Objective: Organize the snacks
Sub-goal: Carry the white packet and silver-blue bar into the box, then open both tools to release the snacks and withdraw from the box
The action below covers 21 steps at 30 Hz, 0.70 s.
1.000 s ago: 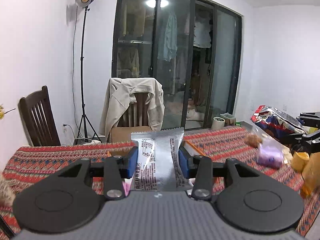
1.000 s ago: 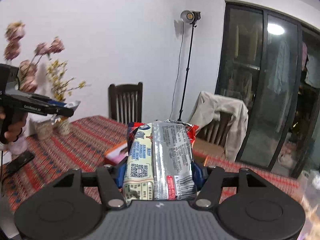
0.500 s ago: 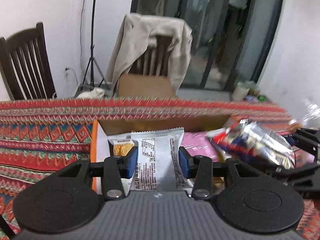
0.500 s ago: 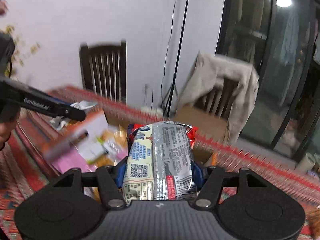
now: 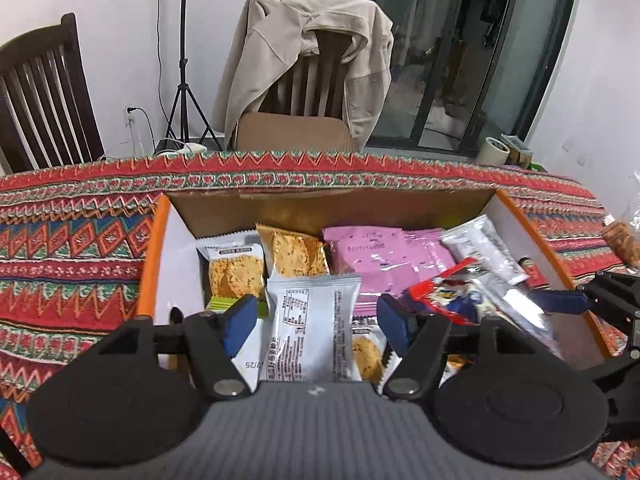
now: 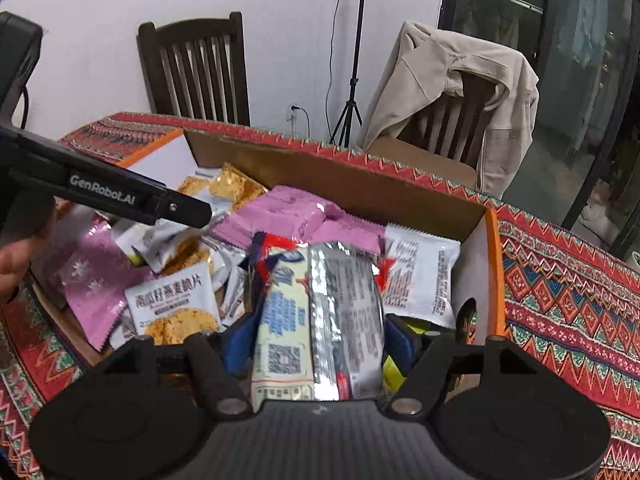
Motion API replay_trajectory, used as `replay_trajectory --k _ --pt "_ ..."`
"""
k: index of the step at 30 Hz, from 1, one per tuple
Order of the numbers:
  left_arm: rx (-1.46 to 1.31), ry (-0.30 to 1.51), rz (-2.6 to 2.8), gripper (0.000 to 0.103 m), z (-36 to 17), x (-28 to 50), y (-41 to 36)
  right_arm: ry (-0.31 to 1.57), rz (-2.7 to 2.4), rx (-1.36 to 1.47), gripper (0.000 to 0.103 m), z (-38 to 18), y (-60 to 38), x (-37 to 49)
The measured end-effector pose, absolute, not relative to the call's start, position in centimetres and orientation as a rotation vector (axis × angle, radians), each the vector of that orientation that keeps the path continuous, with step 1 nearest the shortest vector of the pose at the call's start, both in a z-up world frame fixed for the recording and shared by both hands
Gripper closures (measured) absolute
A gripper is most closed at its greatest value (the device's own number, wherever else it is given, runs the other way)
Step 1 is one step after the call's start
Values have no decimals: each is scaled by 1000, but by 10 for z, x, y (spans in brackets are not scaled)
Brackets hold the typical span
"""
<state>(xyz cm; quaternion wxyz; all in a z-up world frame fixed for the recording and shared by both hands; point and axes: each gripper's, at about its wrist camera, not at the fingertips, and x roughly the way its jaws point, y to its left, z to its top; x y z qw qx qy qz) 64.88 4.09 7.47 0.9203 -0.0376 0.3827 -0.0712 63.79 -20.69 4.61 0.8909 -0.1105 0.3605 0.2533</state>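
Snacks: most sit in the cardboard box on the patterned tablecloth. My left gripper hangs over the box, jaws wide and just been opening, blue pads clear of the silver-white packet that stands between them, no squeeze on it. Looks released, or dropping into the pile.

My right gripper has the red and silver packet and a pale packet beside it between the pads. Its jaws have just been opening too; the gap looks slack on the left side, so I judge it is letting go. The right pad is half hidden, so contact there is unclear.

Outward in the left view: oat crisp packs at 11 o'clock, pink packets at 1 o'clock, the right gripper's load at 3 o'clock. In the right view the left gripper's black finger crosses at 10 o'clock, with my hand at 9 o'clock.

Progress: box well filled, these packets about delivered. Left to do: a clear bag with brown snacks is out on the cloth at the far right edge; more may lie out of view.

Pose: both grippers tilt down into the box, side by side, aimed toward the far wall with the draped chair.
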Motion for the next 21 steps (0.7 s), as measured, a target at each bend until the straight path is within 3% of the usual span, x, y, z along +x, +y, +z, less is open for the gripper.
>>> replay_trajectory --k 1,7,11,16,18,21 --pt "-75 784 -149 35 81 644 41 742 529 -223 26 51 -208 636" --pt "-61 732 -155 30 130 599 45 674 519 -200 26 98 -219 607" --pt "-50 666 -147 19 168 554 47 629 512 -195 24 138 -230 574" --pt "-25 598 -146 14 199 484 44 546 488 -192 19 181 -247 520" --pt "-18 565 -138 4 206 456 42 519 482 -192 19 193 -254 496" --pt "-17 513 -128 2 213 411 39 478 472 -190 15 210 -264 461"
